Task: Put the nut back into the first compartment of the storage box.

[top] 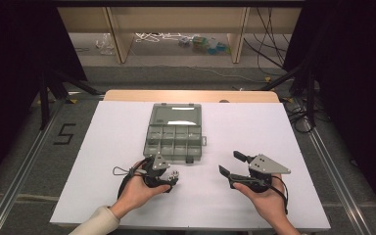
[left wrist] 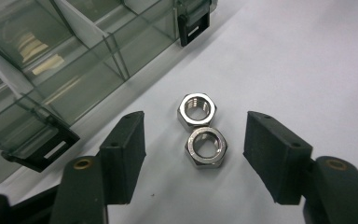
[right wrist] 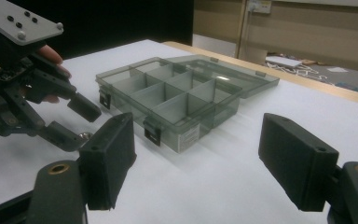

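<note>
High view: our left gripper [top: 169, 177] sits over the nuts [top: 175, 174] near the worktop's [top: 127, 127] front edge, just off the organizer box's [top: 174, 132] front wall; right gripper [top: 232, 166] released, farther off. Left gripper view: fingers [left wrist: 123, 156] released, straddling two touching nuts lined up away from us, nearer nut [left wrist: 206, 147] between the pads, untouched. Right gripper view: fingers [right wrist: 107, 161] spread, nothing held.

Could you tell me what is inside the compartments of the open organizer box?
The organizer box compartments facing the cameras look empty. Both nuts lie outside on the table.
</note>
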